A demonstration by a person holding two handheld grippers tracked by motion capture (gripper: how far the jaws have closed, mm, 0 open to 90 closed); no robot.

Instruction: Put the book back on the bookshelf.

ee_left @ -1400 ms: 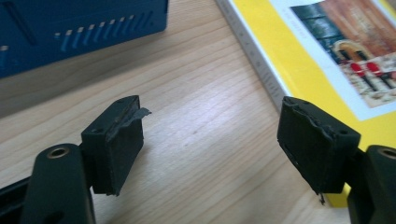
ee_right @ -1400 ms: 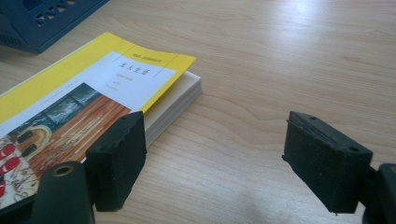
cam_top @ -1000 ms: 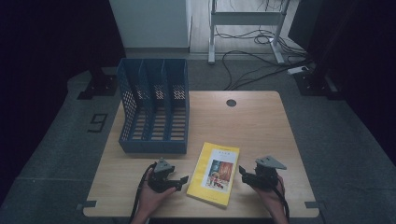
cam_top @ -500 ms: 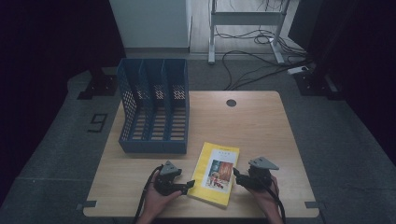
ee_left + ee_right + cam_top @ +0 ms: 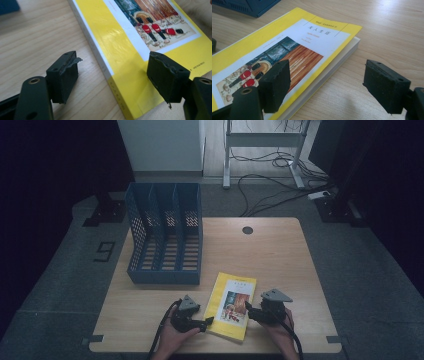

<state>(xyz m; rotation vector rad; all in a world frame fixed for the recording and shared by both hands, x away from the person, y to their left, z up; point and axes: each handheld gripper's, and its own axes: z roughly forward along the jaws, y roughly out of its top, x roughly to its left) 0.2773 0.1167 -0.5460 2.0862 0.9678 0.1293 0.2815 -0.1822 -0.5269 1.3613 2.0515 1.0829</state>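
The yellow paperback book lies flat, cover up, near my edge of the wooden counter, just in front of the blue three-slot file organiser and apart from it. Its long axis runs away from me with a slight lean to the right, title end pointing toward the far side; the spine is on the left and the page block on the right. I have the left gripper brought in at the near left corner, jaws released and spread so that one sits over the bare wood and the other over the cover, straddling the spine edge. The right gripper comes in from the opposite side, jaws likewise parted, straddling the page edge. I judge I hold them this way to pinch the book from both long edges at once, which should let me lift it and stand it upright for a slot in the organiser.
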